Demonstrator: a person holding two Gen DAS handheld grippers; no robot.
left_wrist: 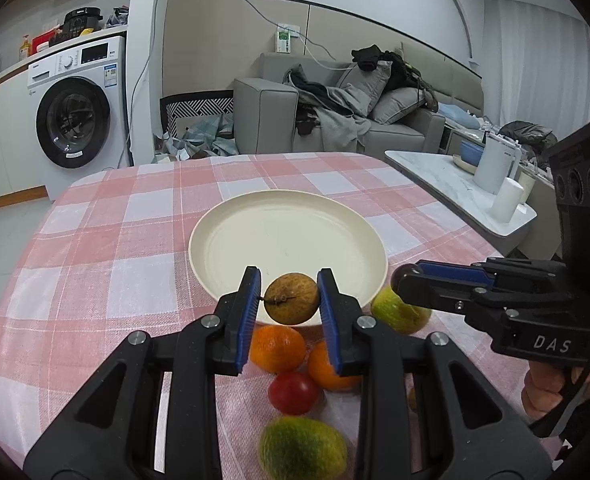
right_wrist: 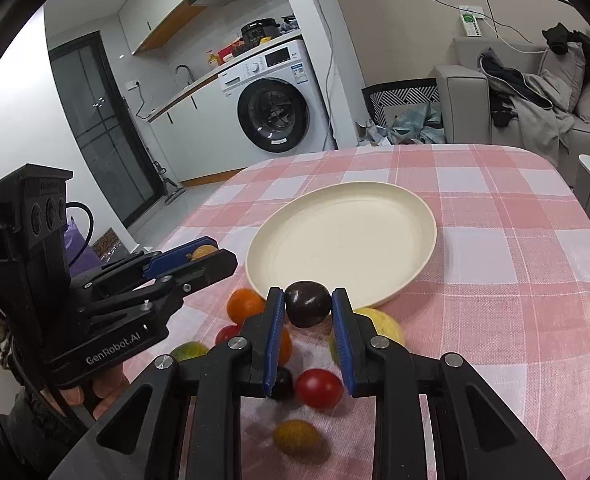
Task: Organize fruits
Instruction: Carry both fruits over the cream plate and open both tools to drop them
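While both hover at plate (left_wrist: 215, 264) rim | left gripper (left_wrist: 289, 300) clamps brown fruit (left_wrist: 291, 298); right gripper (right_wrist: 308, 306) clamps dark plum (right_wrist: 308, 309)

We see the cream plate (left_wrist: 287, 236) bare across its whole floor, and the checked tablecloth (left_wrist: 115, 240) beyond and to its left lies open too. On the near side the way is crowded: oranges (left_wrist: 277, 348), a red tomato (left_wrist: 293, 392) and green fruits (left_wrist: 301, 450) cluster against the rim (one green fruit (left_wrist: 399, 314) touching it), with both grippers held above them.
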